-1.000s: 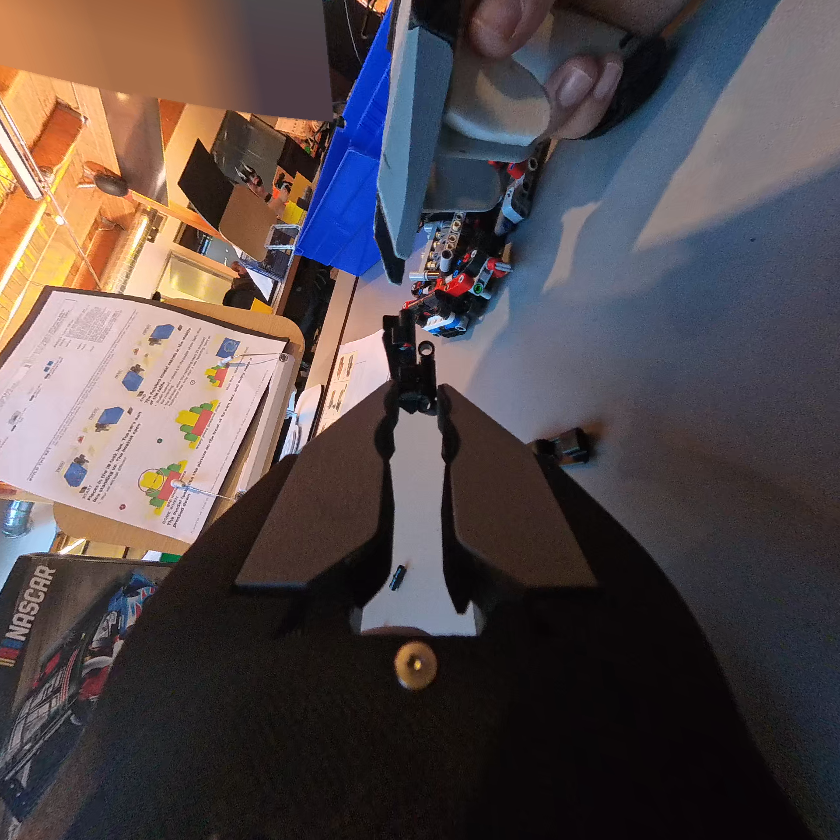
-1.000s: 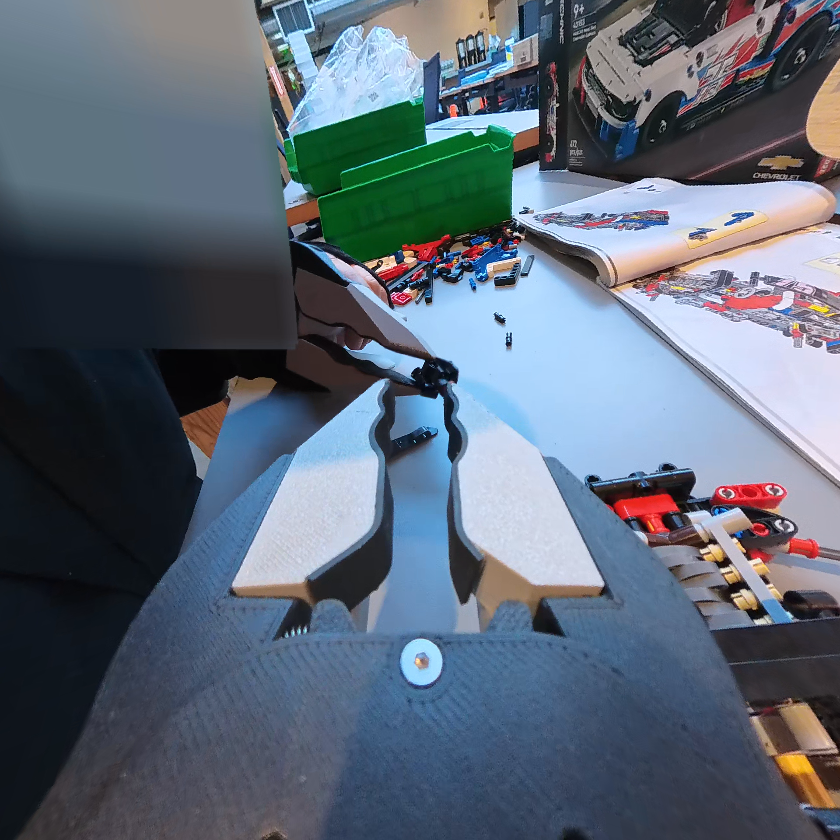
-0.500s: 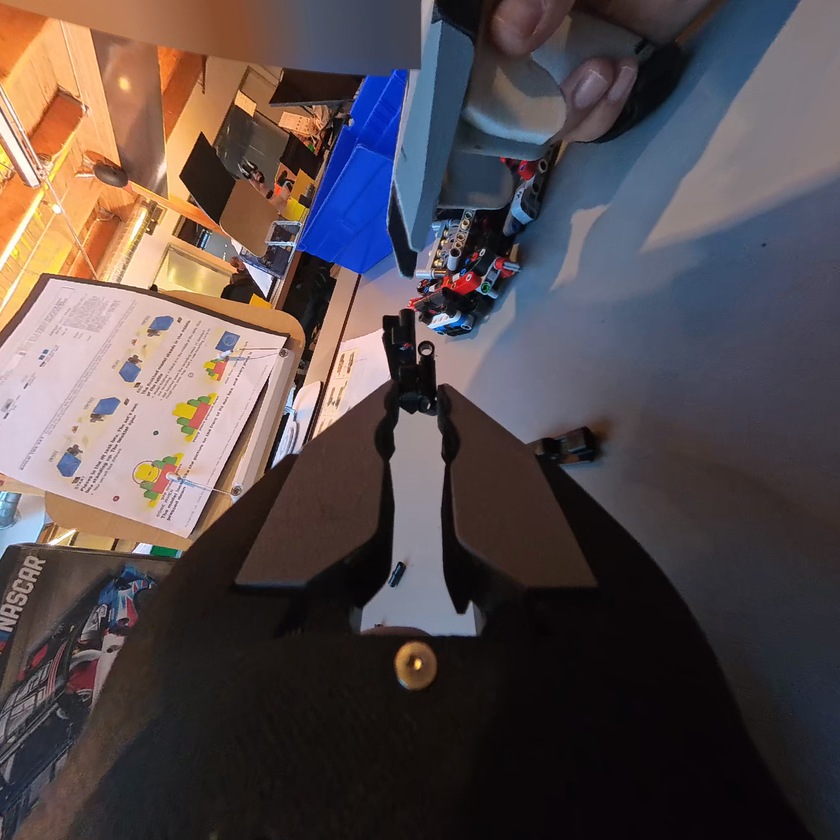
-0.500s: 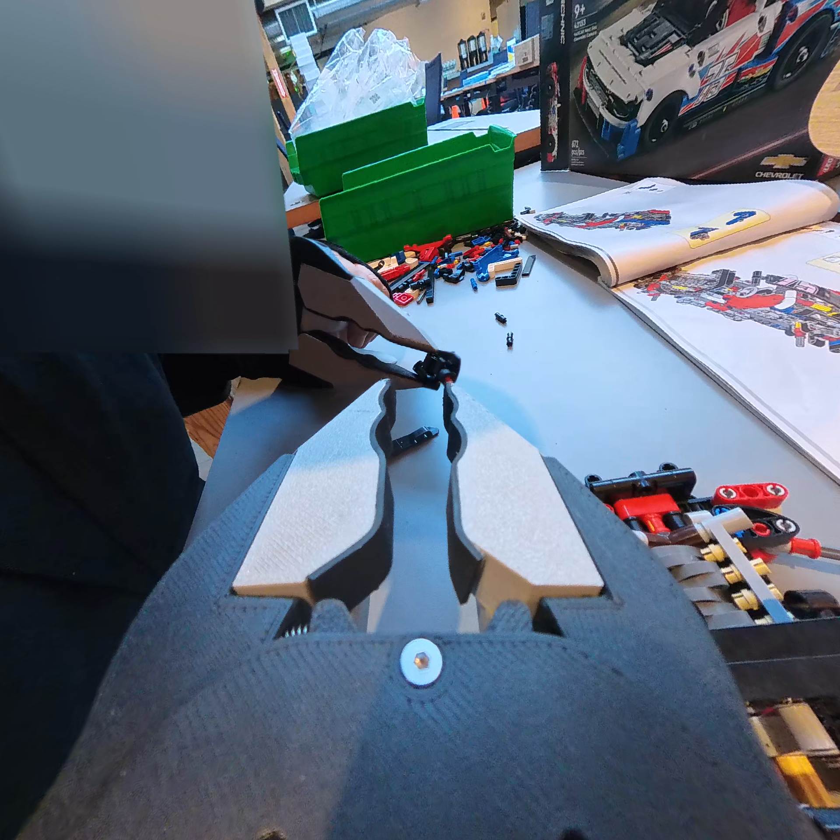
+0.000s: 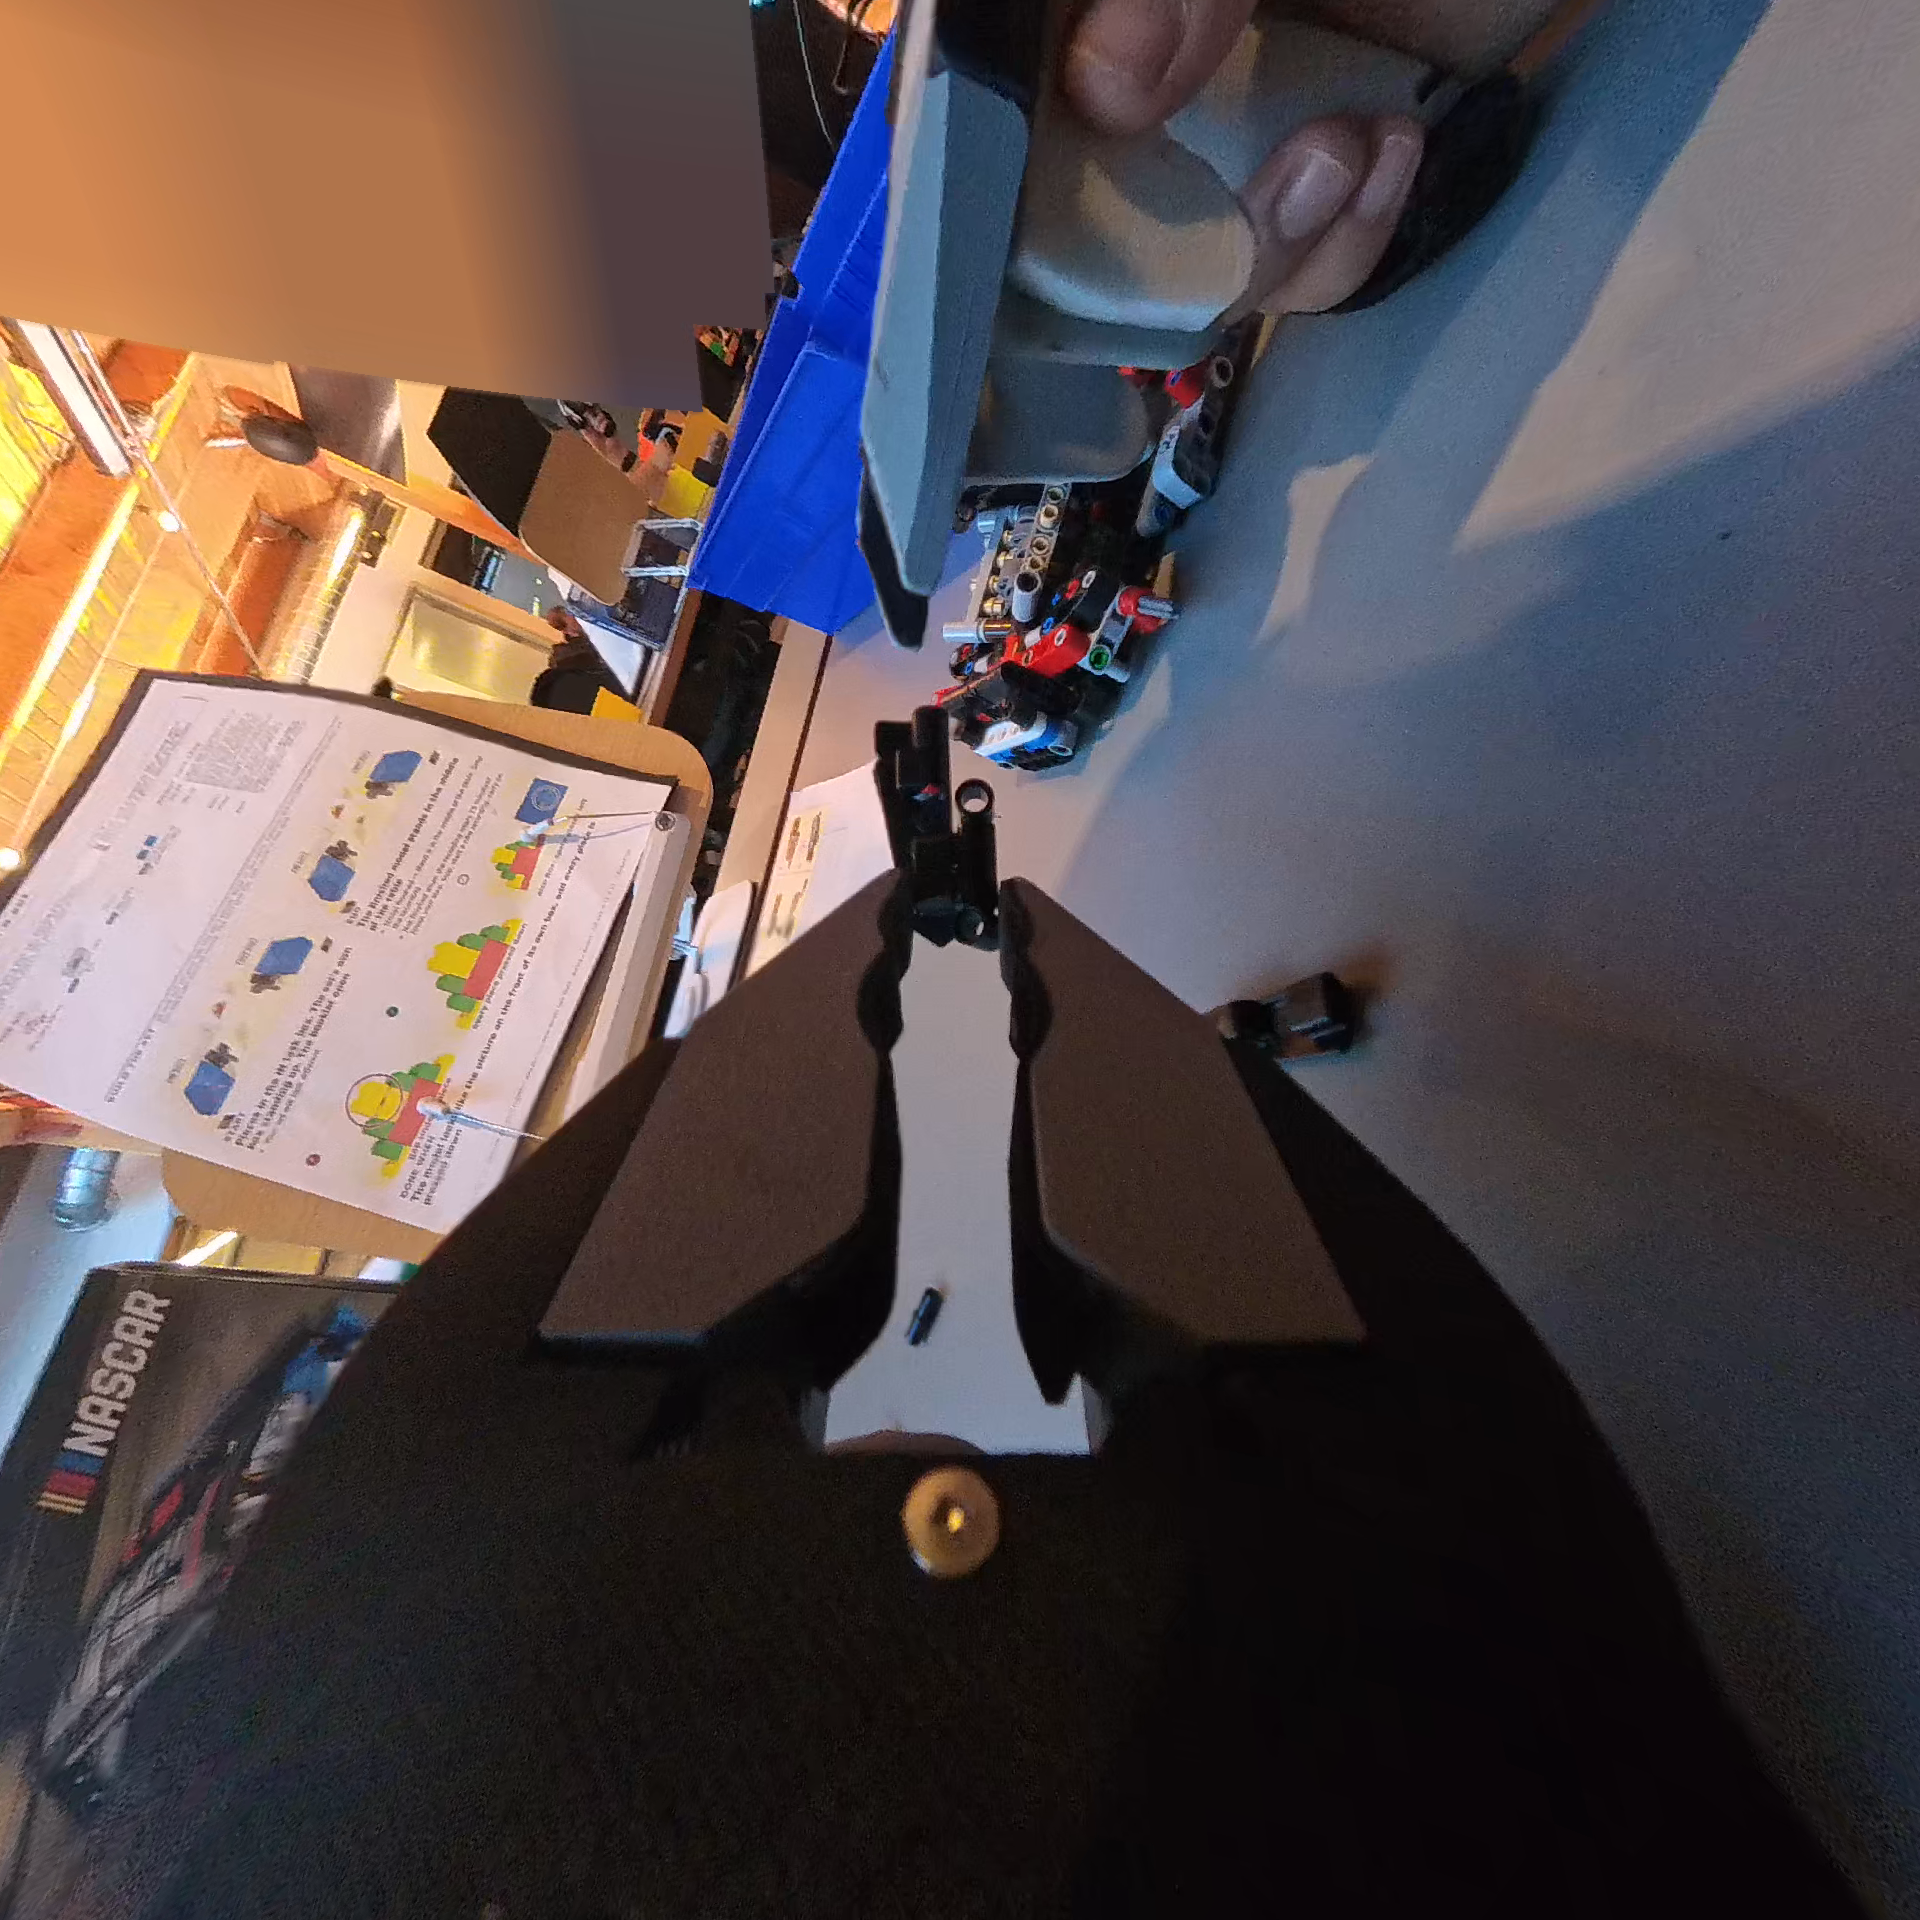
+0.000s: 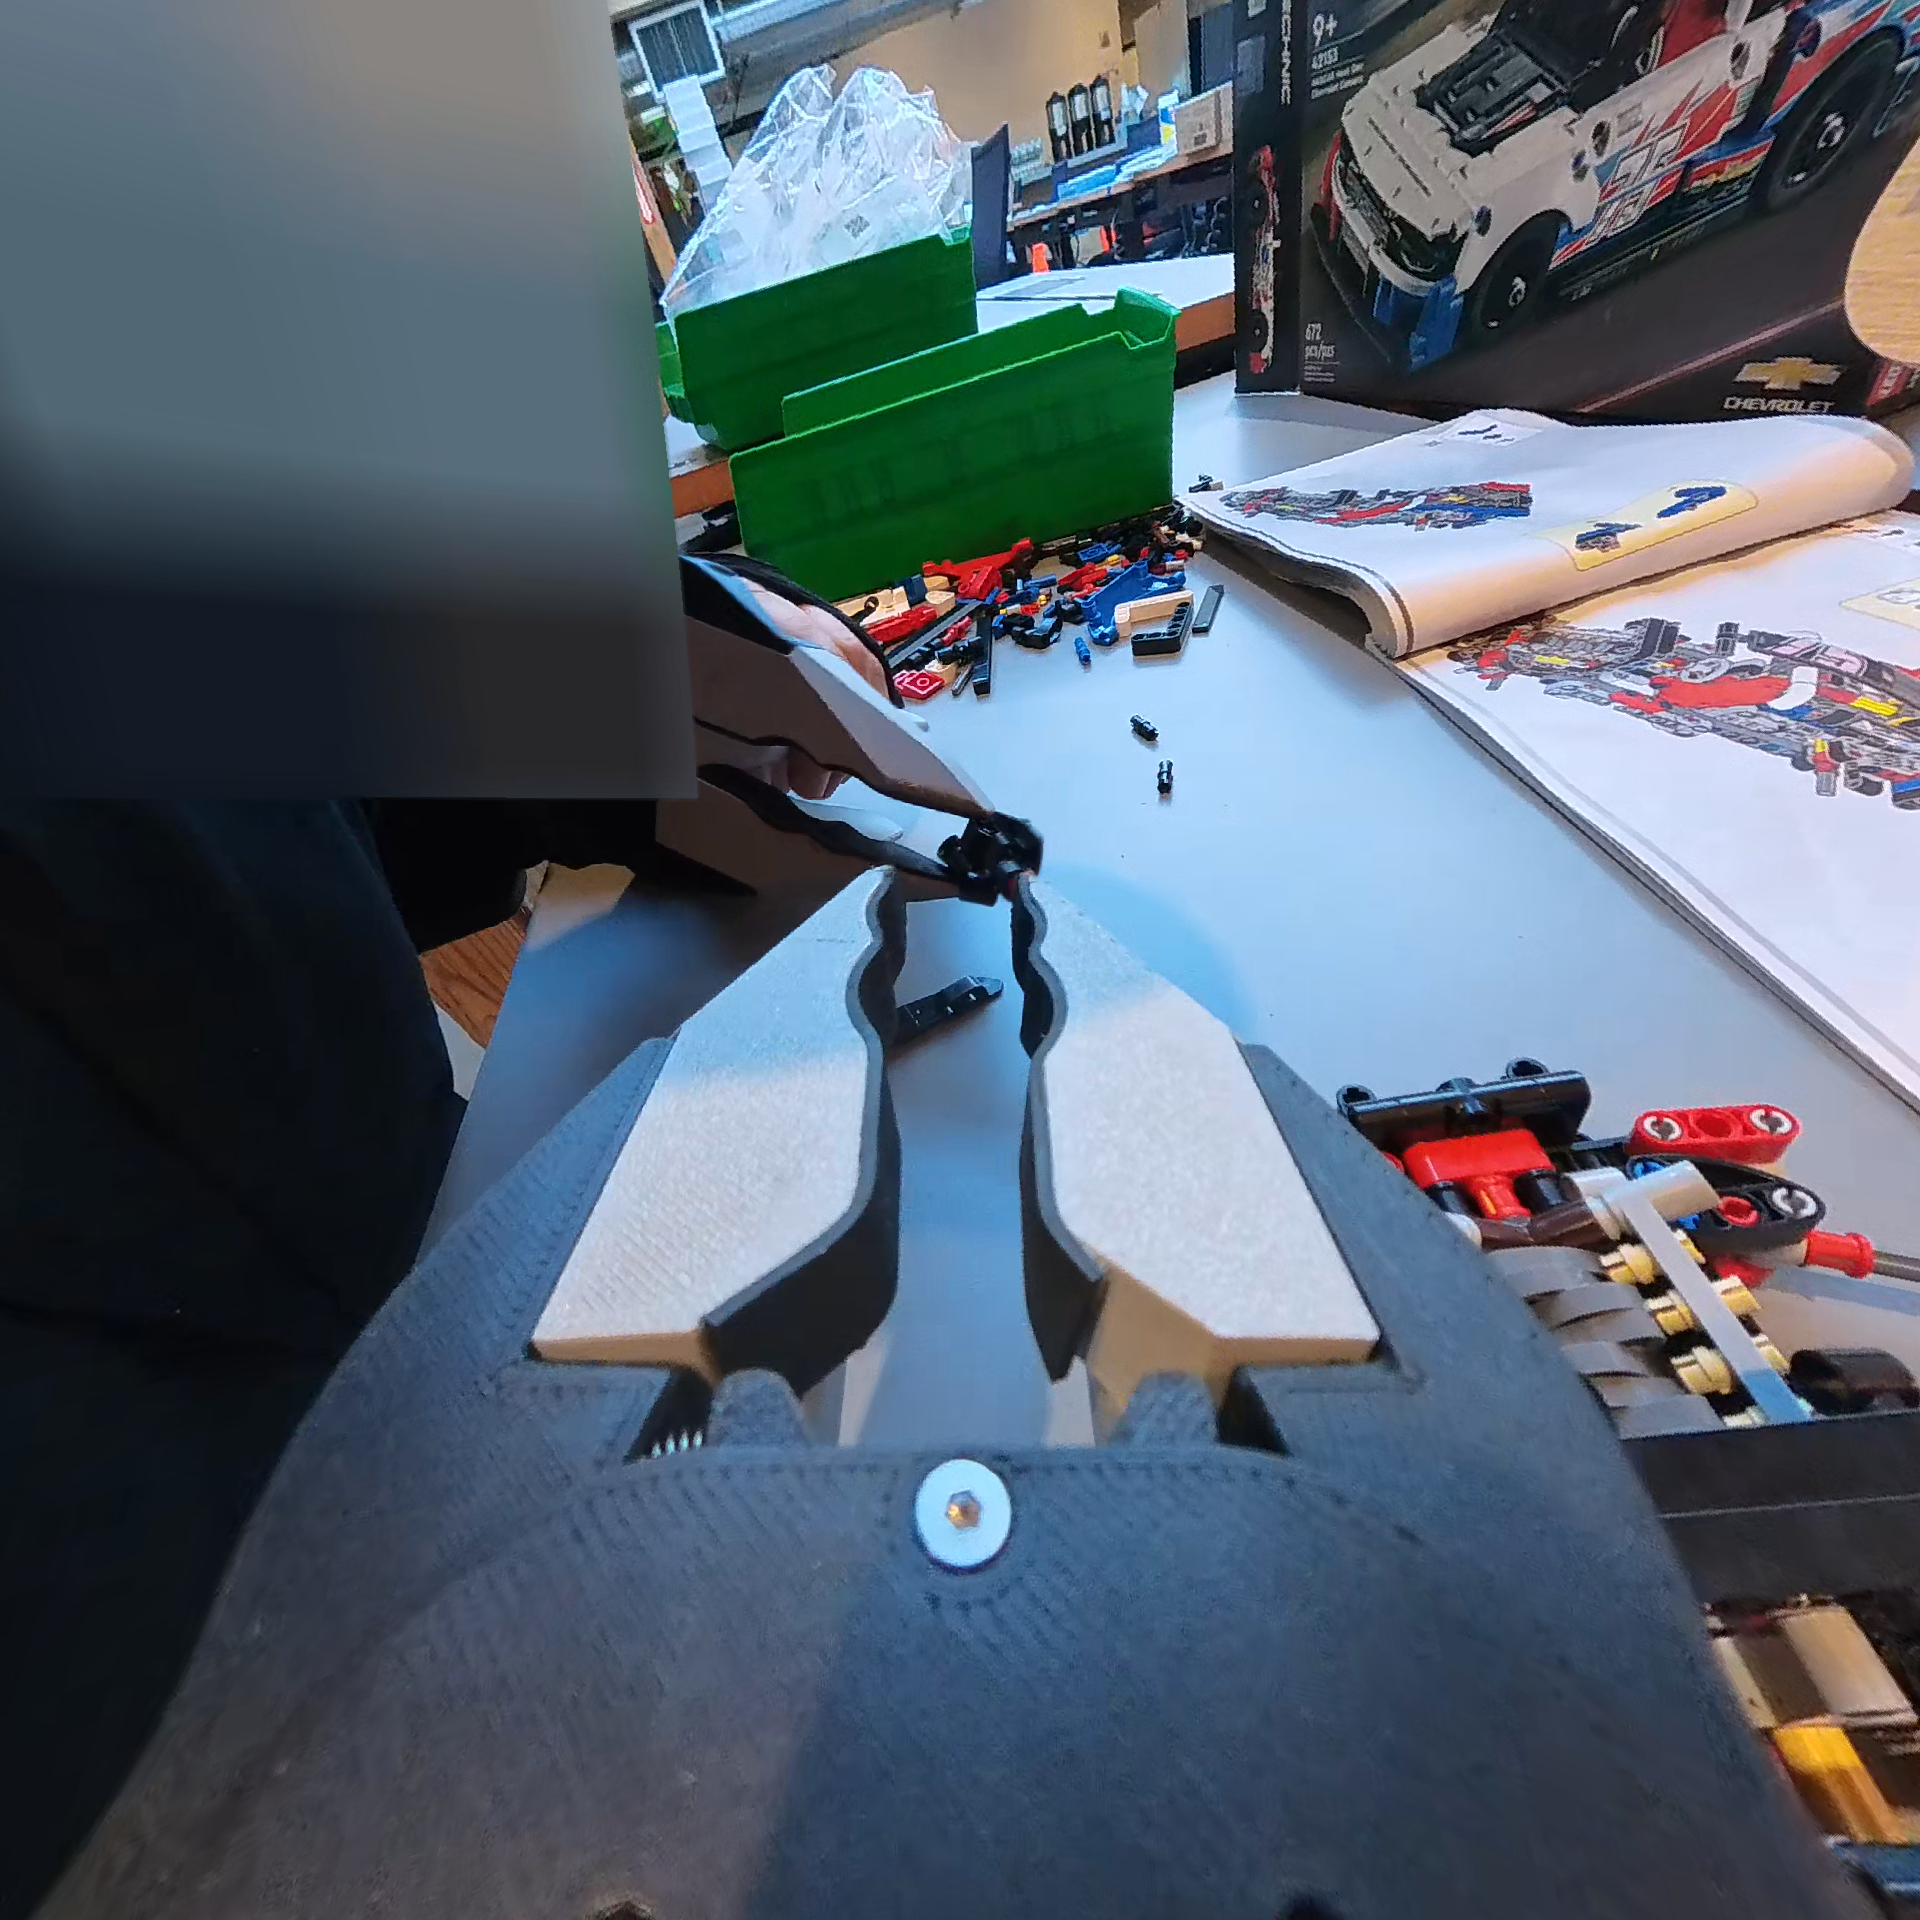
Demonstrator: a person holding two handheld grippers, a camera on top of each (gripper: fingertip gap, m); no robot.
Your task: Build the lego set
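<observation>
— What's in hand?
— The left gripper (image 5: 948,906) is pinching a small black clip-together plastic sub-assembly (image 5: 940,831) at its tips, above the grey table (image 5: 1558,831).
— And the right gripper (image 6: 951,894)?
— Jaws slightly apart, holding nothing, tips right at that piece. Looks like a joining step; next needs careful alignment, then onto the half-built chassis (image 6: 1621,1226).
</observation>
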